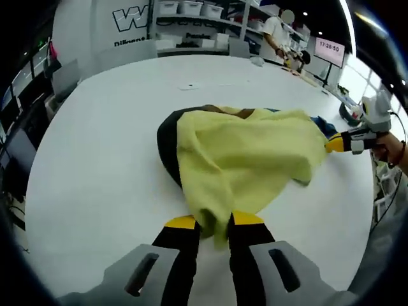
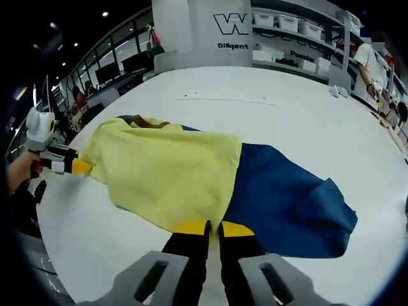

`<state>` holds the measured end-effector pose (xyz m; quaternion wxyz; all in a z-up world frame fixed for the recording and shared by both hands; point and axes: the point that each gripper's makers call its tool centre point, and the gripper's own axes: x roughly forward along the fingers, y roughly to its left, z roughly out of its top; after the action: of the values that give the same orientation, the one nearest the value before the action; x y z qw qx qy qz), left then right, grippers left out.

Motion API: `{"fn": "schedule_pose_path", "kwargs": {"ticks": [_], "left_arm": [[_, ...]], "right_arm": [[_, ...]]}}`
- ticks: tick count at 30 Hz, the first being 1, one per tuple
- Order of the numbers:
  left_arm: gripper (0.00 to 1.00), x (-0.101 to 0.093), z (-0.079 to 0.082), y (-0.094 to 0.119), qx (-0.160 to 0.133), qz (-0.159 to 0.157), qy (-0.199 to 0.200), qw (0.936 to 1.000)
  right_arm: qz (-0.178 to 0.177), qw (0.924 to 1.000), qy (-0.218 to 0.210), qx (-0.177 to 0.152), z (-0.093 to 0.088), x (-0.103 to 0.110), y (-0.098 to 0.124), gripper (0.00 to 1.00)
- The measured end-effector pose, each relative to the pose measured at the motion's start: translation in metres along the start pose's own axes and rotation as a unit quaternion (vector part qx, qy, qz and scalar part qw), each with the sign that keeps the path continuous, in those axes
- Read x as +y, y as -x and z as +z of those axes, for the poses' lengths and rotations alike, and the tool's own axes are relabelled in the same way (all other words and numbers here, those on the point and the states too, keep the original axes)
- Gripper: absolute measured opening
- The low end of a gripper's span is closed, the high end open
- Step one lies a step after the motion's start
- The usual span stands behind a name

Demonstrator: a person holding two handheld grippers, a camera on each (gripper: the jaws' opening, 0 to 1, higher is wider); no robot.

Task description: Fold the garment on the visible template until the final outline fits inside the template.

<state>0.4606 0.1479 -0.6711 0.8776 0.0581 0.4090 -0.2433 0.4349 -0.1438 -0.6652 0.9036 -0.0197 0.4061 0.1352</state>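
Yellow cloth, soft and a little fuzzy, makes up the near panel of the garment [image 2: 166, 175], which lies spread on the white bench [image 2: 287, 115]; a dark blue panel joins it along a curved seam and ends in a loose, creased flap. A brown collar shows at the far edge. In the left gripper view the garment [image 1: 248, 159] is bunched into folds, with a black patch under its left side and a sliver of blue beyond.

The left gripper [image 1: 215, 223] has its fingers closed on a gathered yellow edge — cloth hangs between the tips. The right gripper [image 2: 213, 228] has its fingers pressed together on the yellow hem, just beside the seam. Shelves [image 2: 299, 38] stand behind the bench.
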Motion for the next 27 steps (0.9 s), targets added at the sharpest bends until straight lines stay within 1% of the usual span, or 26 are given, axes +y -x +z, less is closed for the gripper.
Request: {"fn": "schedule_pose_path", "kwargs": {"ticks": [3, 8, 10, 12, 13, 17, 20, 21, 25, 27], "left_arm": [[0.13, -0.002, 0.001, 0.003, -0.002, -0.001, -0.004, 1.0000], [0.10, -0.005, 0.002, 0.014, -0.004, -0.005, -0.009, 0.9999], [0.10, -0.007, 0.002, 0.021, -0.006, -0.005, -0.015, 0.9999], [0.09, -0.008, 0.000, 0.028, -0.005, -0.004, -0.020, 0.9998], [0.09, -0.009, -0.001, 0.038, -0.007, -0.006, -0.017, 0.9998], [0.09, -0.017, -0.003, 0.054, -0.009, -0.013, -0.023, 0.9996], [0.09, -0.022, -0.007, 0.063, -0.007, -0.016, -0.024, 0.9996], [0.09, -0.026, -0.013, 0.072, 0.000, -0.016, -0.033, 0.9993], [0.09, -0.030, -0.024, 0.083, 0.009, -0.011, -0.044, 0.9989], [0.09, -0.034, -0.031, 0.091, 0.011, -0.009, -0.048, 0.9988]], "right_arm": [[0.002, 1.0000, 0.001, -0.003, 0.002, 0.001, 0.004, 0.00], [0.010, 0.9999, 0.007, -0.006, 0.004, 0.007, 0.013, 0.00], [0.010, 0.9998, 0.014, -0.007, 0.005, 0.008, 0.019, 0.00], [0.014, 0.9994, 0.031, -0.004, 0.005, 0.012, 0.033, 0.00], [0.016, 0.9993, 0.033, -0.005, 0.006, 0.013, 0.036, 0.00], [0.026, 0.9988, 0.043, 0.004, 0.002, 0.020, 0.052, 0.00], [0.028, 0.9983, 0.050, 0.010, -0.002, 0.023, 0.061, 0.00], [0.031, 0.9979, 0.055, 0.017, -0.007, 0.026, 0.068, 0.00], [0.041, 0.9967, 0.065, 0.025, -0.014, 0.032, 0.079, 0.00], [0.045, 0.9961, 0.069, 0.031, -0.022, 0.036, 0.087, 0.00]]}}
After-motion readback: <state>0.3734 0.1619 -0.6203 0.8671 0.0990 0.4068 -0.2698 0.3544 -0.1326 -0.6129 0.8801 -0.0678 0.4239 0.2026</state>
